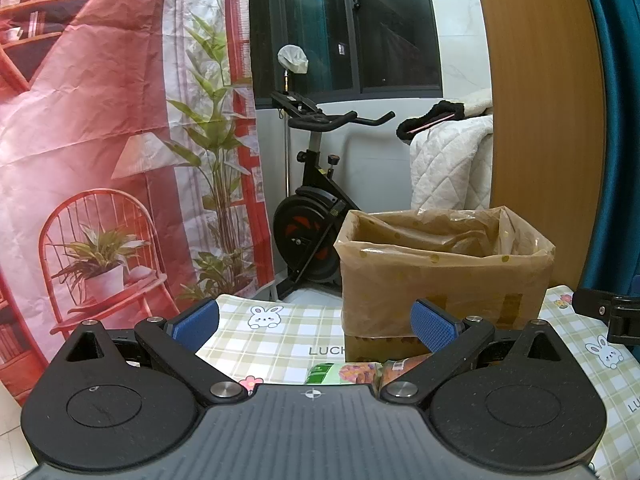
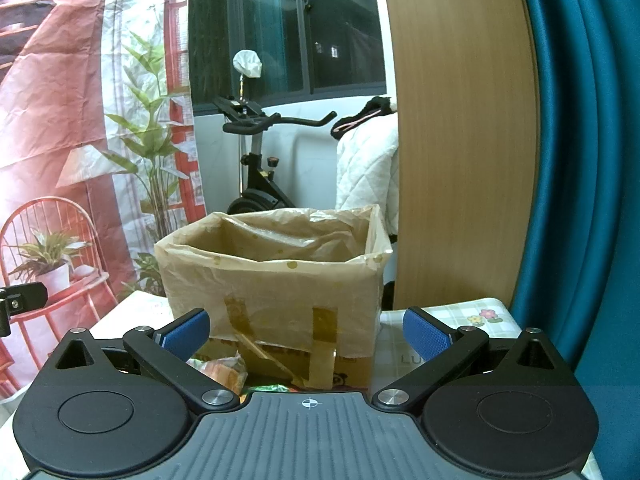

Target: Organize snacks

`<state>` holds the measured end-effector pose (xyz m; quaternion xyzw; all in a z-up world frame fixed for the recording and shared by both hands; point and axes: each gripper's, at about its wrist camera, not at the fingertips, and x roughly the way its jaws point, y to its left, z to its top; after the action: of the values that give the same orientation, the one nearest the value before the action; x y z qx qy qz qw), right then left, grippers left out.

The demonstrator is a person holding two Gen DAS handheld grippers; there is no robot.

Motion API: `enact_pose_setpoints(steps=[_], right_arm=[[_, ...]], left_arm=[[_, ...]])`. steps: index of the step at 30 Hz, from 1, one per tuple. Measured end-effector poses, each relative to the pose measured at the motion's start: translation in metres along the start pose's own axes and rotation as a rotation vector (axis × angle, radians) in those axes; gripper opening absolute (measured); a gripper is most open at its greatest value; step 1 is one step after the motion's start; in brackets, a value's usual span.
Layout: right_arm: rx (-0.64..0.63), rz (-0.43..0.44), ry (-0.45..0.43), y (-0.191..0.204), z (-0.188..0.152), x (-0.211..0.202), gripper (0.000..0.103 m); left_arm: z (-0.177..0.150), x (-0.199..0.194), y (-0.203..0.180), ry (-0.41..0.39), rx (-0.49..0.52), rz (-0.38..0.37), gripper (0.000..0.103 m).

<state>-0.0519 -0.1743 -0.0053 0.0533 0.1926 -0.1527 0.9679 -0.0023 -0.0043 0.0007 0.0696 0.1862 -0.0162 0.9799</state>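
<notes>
A cardboard box lined with a tan plastic bag (image 1: 440, 272) stands on the checked tablecloth (image 1: 272, 332); it also shows in the right wrist view (image 2: 276, 276). Snack packets (image 1: 348, 372) lie in front of the box, partly hidden under my left gripper (image 1: 316, 326), which is open and empty. In the right wrist view a snack packet (image 2: 224, 372) lies before the box, below my right gripper (image 2: 306, 332), which is open and empty. The inside of the box is hidden.
An exercise bike (image 1: 316, 208) stands behind the table. A red printed backdrop (image 1: 100, 140) hangs on the left. A wooden panel (image 1: 540, 100) and teal curtain (image 2: 580, 160) are on the right. The right gripper's edge (image 1: 612, 312) shows at right.
</notes>
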Motion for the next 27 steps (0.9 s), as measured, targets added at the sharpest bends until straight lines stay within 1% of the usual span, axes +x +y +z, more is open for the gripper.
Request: enact_pose_setpoints(steps=[22, 27], right_arm=[[-0.002, 0.001, -0.002, 0.0014, 0.0012, -0.0021, 0.103], [-0.002, 0.003, -0.001, 0.0008, 0.0002, -0.0022, 0.103]], left_arm=[[0.0008, -0.0026, 0.0020, -0.009, -0.010, 0.004, 0.103], [-0.0007, -0.0044, 0.0085, -0.029, -0.041, -0.022, 0.103]])
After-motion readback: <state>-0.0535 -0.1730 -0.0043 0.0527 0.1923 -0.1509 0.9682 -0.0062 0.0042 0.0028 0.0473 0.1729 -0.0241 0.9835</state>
